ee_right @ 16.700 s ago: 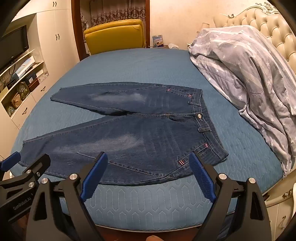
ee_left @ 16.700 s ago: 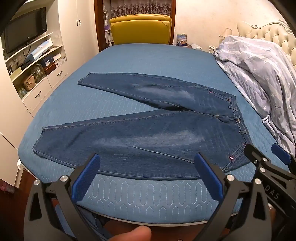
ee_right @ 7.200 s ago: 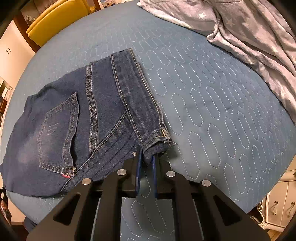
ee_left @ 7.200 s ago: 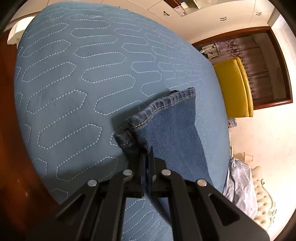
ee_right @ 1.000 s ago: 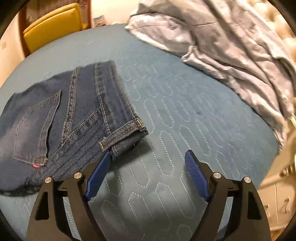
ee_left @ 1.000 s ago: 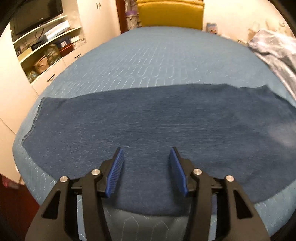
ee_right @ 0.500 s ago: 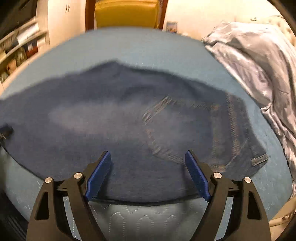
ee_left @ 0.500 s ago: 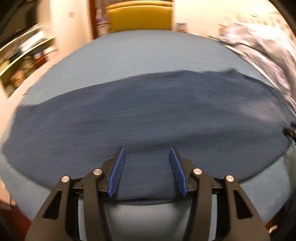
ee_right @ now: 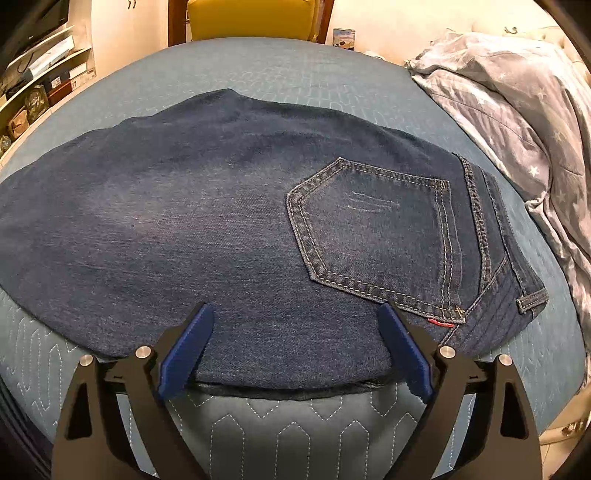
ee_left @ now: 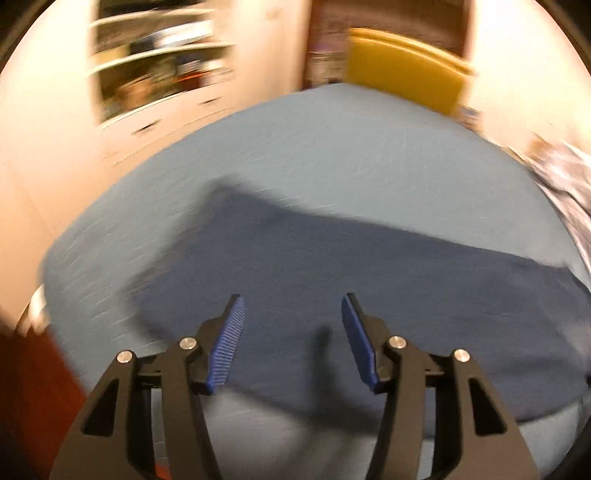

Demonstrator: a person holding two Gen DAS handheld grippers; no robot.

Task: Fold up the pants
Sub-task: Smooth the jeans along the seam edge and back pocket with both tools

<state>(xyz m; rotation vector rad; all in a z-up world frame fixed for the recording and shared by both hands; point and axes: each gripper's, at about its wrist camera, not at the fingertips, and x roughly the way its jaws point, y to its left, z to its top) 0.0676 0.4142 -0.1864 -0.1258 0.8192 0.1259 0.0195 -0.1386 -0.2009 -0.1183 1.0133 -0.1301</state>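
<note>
The dark blue jeans (ee_right: 229,206) lie flat on the blue quilted bed (ee_right: 280,421), folded lengthwise with one leg over the other. Their back pocket (ee_right: 373,229) faces up and the waistband (ee_right: 491,236) is at the right. My right gripper (ee_right: 293,321) hovers open over the near edge of the seat, with nothing between its blue pads. In the blurred left wrist view the stacked legs (ee_left: 369,280) stretch across the bed, hem end at the left. My left gripper (ee_left: 291,314) is open above them and holds nothing.
A grey star-print duvet (ee_right: 517,110) is heaped along the bed's right side. A yellow chair (ee_right: 251,18) stands beyond the far edge. White shelves and drawers (ee_right: 40,85) line the left wall. The bed's front edge (ee_right: 288,443) runs just under my grippers.
The left wrist view has swung left toward the hem end and blurs with motion. The right wrist view has steadied over the seat and back pocket. Both grippers stay open.
</note>
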